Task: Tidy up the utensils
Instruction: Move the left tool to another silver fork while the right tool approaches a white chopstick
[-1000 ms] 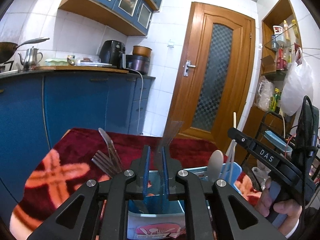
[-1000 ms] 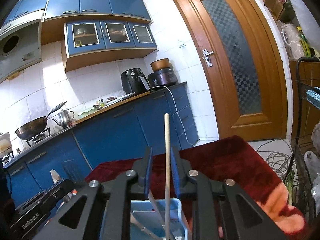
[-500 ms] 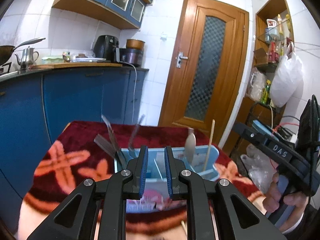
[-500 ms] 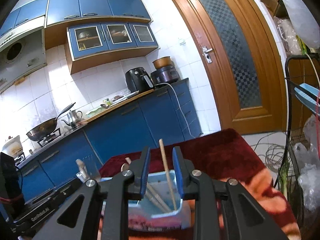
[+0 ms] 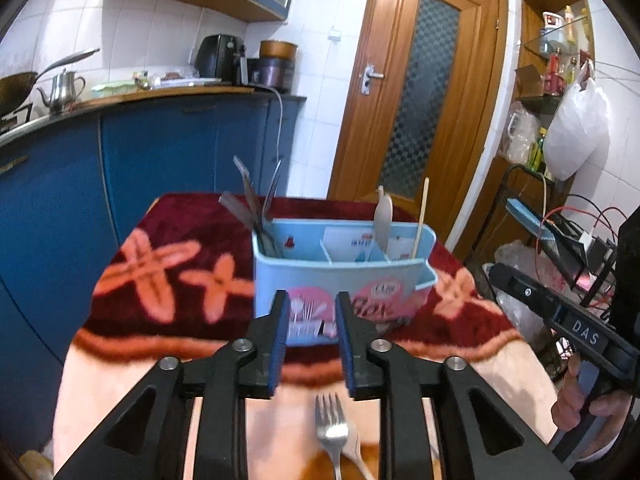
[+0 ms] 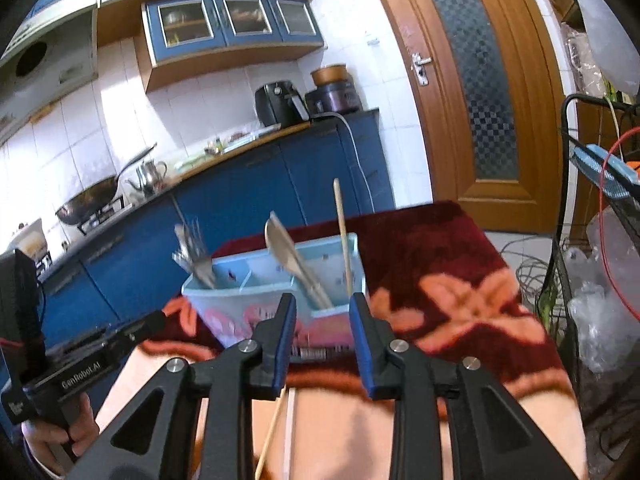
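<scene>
Both claws [image 5: 309,312] [image 6: 323,314] pulled back from caddy [image 5: 340,272] (empty, parted).

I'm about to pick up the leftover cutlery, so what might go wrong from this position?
The fork lies flat on soft blanket under the open left gripper, so the jaws may snag fabric or slip off it. The loose chopsticks below the open right gripper are thin and could roll away. The tall chopstick and spoon lean out of the light blue caddy; bumping them may tip it.
</scene>
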The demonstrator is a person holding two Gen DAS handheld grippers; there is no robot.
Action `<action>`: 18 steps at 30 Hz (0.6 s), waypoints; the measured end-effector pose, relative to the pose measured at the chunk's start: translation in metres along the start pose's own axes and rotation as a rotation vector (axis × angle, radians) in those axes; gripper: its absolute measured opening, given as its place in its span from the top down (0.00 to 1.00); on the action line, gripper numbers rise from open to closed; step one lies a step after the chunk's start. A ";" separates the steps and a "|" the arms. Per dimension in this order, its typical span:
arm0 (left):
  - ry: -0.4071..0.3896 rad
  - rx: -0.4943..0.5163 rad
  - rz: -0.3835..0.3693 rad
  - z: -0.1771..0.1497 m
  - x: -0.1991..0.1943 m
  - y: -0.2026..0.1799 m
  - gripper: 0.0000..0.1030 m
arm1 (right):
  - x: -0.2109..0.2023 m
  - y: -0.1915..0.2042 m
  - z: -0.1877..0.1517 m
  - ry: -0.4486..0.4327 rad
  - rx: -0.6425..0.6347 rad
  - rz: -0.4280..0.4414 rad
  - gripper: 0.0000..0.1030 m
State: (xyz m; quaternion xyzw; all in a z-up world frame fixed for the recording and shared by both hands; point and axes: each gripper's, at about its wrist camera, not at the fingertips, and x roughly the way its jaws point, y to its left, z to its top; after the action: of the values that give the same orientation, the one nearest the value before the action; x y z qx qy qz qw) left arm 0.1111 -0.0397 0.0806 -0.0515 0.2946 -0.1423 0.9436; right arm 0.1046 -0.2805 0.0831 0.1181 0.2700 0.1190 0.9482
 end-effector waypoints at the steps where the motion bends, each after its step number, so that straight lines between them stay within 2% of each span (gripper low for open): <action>1: 0.007 -0.001 0.001 -0.003 -0.001 0.000 0.73 | 0.000 0.000 -0.004 0.013 0.001 0.001 0.69; 18: 0.208 -0.013 0.027 -0.050 0.012 0.005 0.67 | 0.000 -0.012 -0.059 0.191 0.053 0.003 0.58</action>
State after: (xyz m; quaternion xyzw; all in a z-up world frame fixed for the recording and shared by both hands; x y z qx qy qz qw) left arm 0.0927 -0.0390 0.0322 -0.0388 0.3924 -0.1321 0.9095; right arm 0.0746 -0.2822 0.0310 0.1314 0.3622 0.1241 0.9144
